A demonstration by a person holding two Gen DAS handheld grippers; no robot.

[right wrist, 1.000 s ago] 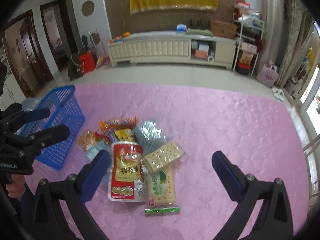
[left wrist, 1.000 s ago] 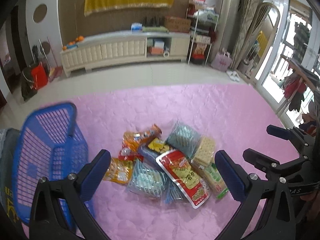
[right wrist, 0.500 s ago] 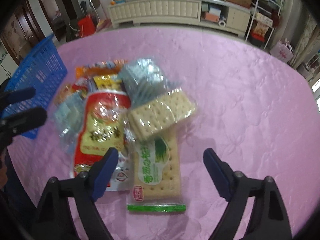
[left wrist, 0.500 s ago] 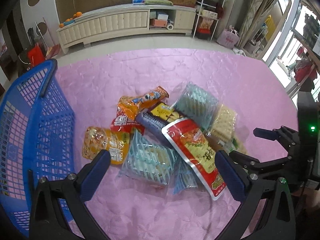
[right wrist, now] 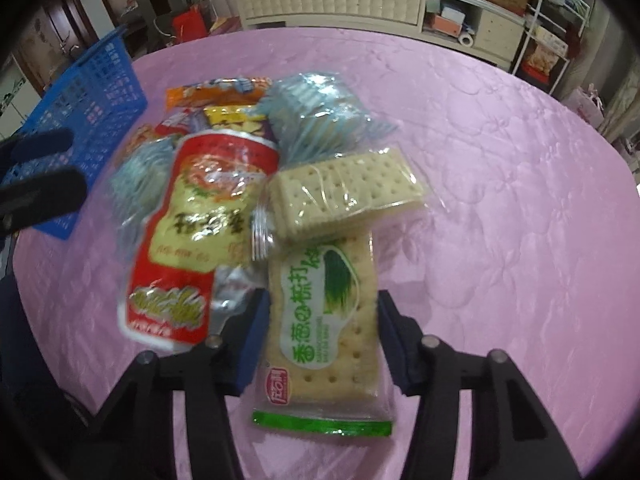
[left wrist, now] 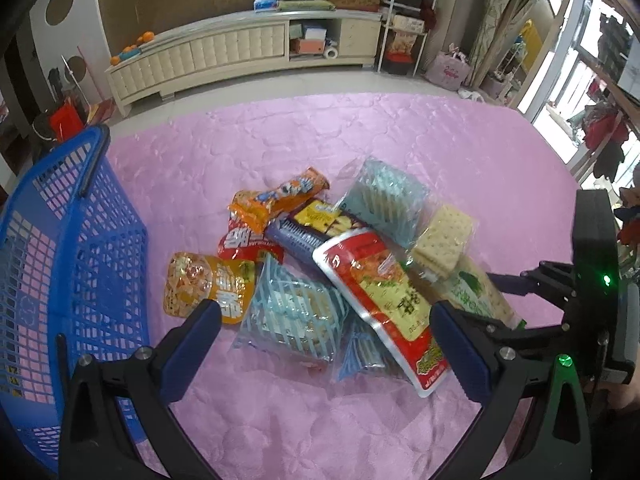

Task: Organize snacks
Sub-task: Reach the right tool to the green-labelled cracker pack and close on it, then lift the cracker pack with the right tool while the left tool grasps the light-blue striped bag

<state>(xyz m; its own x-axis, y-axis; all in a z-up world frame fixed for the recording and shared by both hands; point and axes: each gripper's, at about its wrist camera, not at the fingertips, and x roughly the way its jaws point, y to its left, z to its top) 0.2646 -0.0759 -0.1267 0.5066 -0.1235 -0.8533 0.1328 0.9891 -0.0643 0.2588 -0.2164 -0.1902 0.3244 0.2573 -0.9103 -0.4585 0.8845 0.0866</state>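
A pile of snack packets lies on the pink cloth [left wrist: 360,140]. My right gripper [right wrist: 320,320] points down at the pile's near end. Its jaws are closing, and the blue pads meet both long sides of the green cracker packet [right wrist: 328,320] lying flat between them. A clear pack of plain crackers [right wrist: 344,192] overlaps that packet's far end, and a red and yellow pouch [right wrist: 200,216] lies to its left. My left gripper [left wrist: 324,320] hovers open over a blue-striped packet [left wrist: 292,312] without touching it. The blue basket [left wrist: 80,240] stands left of the pile.
Orange, red and dark blue packets [left wrist: 276,200] fill the pile's far side. The right gripper's body [left wrist: 592,264] is close on the right in the left wrist view. Beyond the cloth edge are the floor, a long white cabinet [left wrist: 240,52] and a shelf rack [left wrist: 404,20].
Both grippers have come down toward the pile. The right gripper's jaws have narrowed from wide open until they sit against the green cracker packet. The left gripper has stayed open.
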